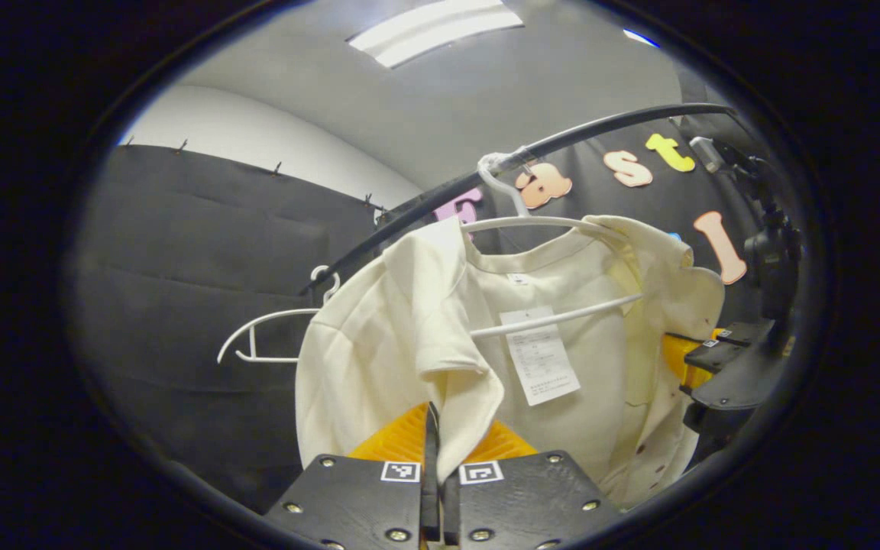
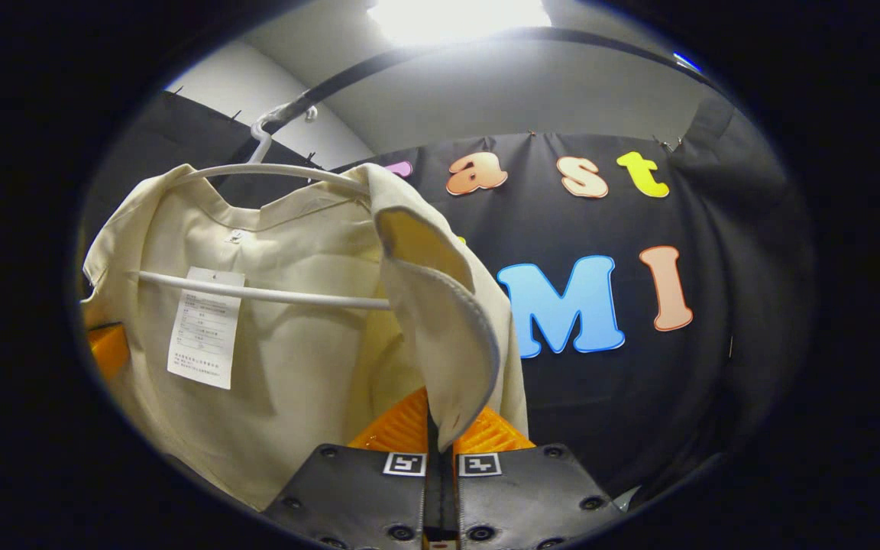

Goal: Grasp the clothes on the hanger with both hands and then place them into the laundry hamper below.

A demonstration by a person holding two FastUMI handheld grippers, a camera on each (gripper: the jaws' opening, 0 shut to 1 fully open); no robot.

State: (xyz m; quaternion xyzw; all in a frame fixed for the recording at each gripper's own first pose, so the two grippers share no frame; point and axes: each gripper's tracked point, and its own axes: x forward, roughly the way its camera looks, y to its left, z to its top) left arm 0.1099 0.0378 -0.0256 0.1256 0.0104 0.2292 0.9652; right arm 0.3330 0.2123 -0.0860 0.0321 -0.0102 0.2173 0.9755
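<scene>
Left gripper view: The left gripper (image 1: 434, 428) is closed, with both fingers pinching a front edge of the shirt (image 1: 402, 336). The shirt is cream, open at the front, and hangs on a white hanger (image 1: 554, 223). The hanger hook sits on a black rail (image 1: 425, 206) that runs diagonally across the view. A white tag (image 1: 539, 355) hangs inside the shirt, below the collar. A second white hanger (image 1: 268, 332), empty, hangs on the same rail to the left of the shirt. The right gripper (image 1: 723, 367) shows at the right edge, touching the far side of the shirt.

Right gripper view: The right gripper (image 2: 440, 435) is closed, with both fingers clamped on the lower end of the shirt's (image 2: 295, 359) folded-back front edge. The shirt hangs on the hanger (image 2: 272, 172), whose crossbar passes behind the tag (image 2: 205, 328). The hook rests on the rail (image 2: 348, 72) near the top of the view. The left gripper (image 2: 108, 347) shows partly at the left edge, against the shirt.
</scene>
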